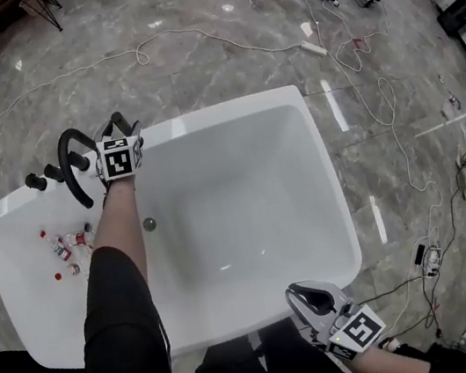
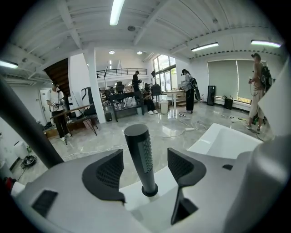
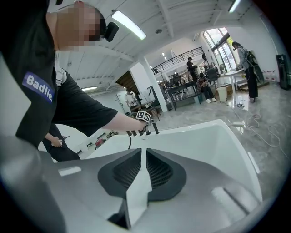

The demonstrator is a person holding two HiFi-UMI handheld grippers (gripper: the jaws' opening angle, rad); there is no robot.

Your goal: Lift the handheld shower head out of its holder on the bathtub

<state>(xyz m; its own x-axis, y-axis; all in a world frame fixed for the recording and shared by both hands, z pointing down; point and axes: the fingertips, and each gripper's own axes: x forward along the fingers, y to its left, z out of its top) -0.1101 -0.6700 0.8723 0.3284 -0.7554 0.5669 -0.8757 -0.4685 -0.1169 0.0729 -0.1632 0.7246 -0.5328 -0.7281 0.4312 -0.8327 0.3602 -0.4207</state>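
Note:
The black cylindrical shower head (image 2: 141, 154) stands upright in its round holder on the white bathtub's rim (image 2: 218, 136). My left gripper (image 2: 145, 170) is open, one jaw on each side of the shower head and neither touching it. In the head view the left gripper (image 1: 116, 132) is at the tub's far left corner, next to the black arched faucet (image 1: 73, 165); the shower head itself is hidden behind it there. My right gripper (image 1: 311, 297) is shut and empty over the tub's near rim (image 1: 264, 310). Its jaws (image 3: 144, 166) point across the tub (image 3: 204, 141).
Two black knobs (image 1: 44, 177) sit left of the faucet. Small bottles (image 1: 65, 246) lie on the tub's left ledge. A drain (image 1: 149, 224) marks the basin. Cables (image 1: 188, 33) and a power strip (image 1: 313, 48) trail over the marble floor. Several people stand in the background.

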